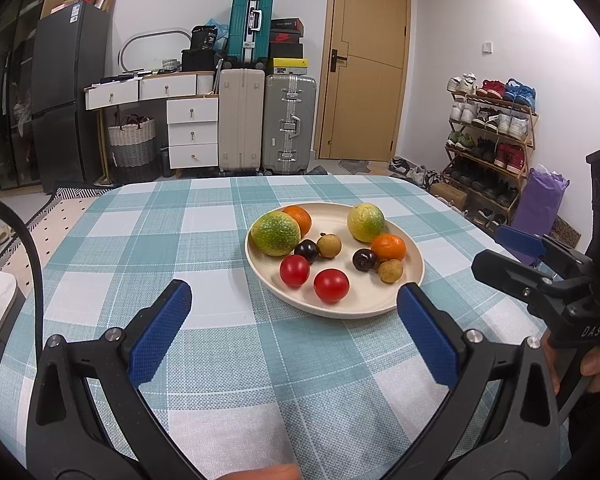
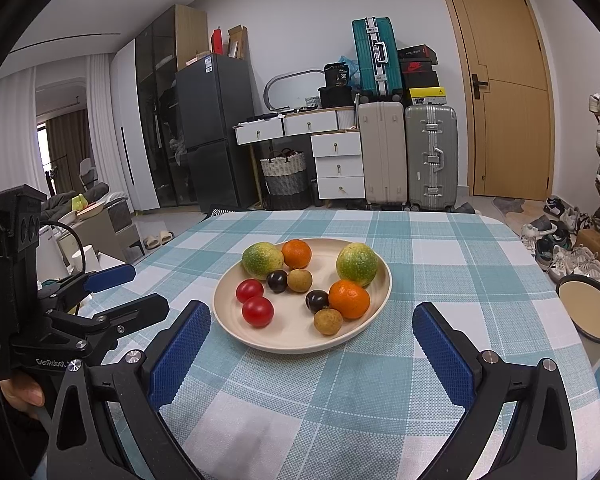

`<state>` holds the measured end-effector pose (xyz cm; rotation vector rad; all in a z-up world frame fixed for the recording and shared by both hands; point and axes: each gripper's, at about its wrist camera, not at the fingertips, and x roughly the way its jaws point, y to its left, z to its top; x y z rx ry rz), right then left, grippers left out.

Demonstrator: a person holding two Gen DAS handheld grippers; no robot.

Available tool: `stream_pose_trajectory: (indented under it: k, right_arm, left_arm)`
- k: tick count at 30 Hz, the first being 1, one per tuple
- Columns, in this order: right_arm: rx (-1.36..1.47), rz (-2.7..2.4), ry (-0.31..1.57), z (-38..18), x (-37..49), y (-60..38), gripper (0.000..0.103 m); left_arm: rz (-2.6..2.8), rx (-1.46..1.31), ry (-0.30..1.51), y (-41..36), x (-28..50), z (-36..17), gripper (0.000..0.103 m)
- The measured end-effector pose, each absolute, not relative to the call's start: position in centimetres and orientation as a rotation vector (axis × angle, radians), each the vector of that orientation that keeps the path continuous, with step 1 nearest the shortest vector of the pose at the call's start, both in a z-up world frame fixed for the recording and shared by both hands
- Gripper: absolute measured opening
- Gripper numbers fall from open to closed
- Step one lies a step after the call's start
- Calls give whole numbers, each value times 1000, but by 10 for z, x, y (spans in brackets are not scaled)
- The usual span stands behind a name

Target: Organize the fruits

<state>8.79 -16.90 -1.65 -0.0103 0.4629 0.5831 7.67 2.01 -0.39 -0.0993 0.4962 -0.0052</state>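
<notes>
A cream plate (image 1: 366, 300) (image 2: 292, 338) sits mid-table on the teal checked cloth. On it lie two green-yellow citrus fruits (image 1: 276, 233) (image 1: 366, 222), two oranges (image 1: 388, 247) (image 2: 297, 253), two red tomatoes (image 1: 331, 285) (image 1: 295, 271), two dark plums (image 1: 364, 259) (image 2: 277, 281) and two brown longans (image 1: 390, 271) (image 2: 328, 321). My left gripper (image 1: 294, 292) is open just in front of the plate's near-left rim, holding nothing. Near the plate's front rim my right gripper (image 2: 312, 312) stands open and empty. Each gripper shows at the side of the other's view.
A round dark-rimmed cup (image 2: 588, 312) stands at the table's right edge (image 2: 560, 280). Behind the table are suitcases (image 1: 288, 120), a white drawer unit (image 1: 192, 132) and a shoe rack (image 1: 492, 140). A hand (image 1: 598, 364) grips the right tool's handle.
</notes>
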Motion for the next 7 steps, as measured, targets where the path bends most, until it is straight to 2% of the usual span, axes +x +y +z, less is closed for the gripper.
stream_pose_trajectory:
  k: [7]
  right_arm:
    - [-11, 583, 463, -16, 88, -169, 103]
  left_arm:
    - [-1, -100, 494, 18, 76, -3, 103]
